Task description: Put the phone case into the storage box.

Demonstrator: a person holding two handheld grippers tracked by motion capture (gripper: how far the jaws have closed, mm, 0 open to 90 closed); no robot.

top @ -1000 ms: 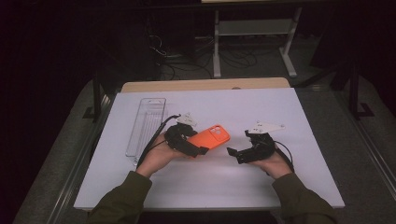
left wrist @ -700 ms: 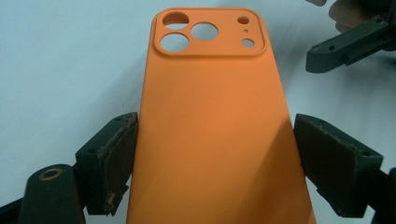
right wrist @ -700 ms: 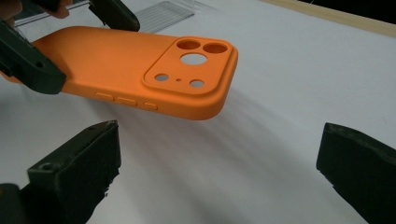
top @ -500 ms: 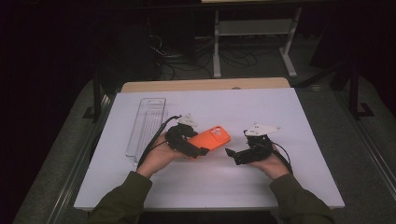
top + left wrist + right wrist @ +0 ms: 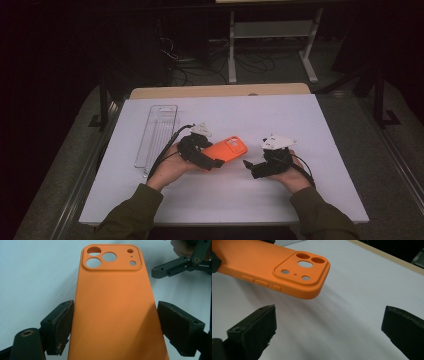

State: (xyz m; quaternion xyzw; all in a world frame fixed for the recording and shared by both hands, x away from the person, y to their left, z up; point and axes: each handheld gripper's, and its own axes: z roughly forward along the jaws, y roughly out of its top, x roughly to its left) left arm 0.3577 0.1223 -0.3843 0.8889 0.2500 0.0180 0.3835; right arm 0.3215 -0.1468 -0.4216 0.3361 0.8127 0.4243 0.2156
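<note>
The left gripper (image 5: pixel 212 162) is clasping the orange phone case (image 5: pixel 227 149) across its width, long axis pointing away; the right gripper (image 5: pixel 248 167) is waiting beside it, fingers wide.

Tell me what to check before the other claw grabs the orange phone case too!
1. Left gripper around the orange case: one pad touches, the other shows a gap; grip cannot tell.
2. Case off the table: ok, the right gripper view shows it raised.
3. Right gripper open: ok, jaws wide.
4. Camera-hole end free to grab: ok.
5. Clear tray out of the way: ok.
</note>
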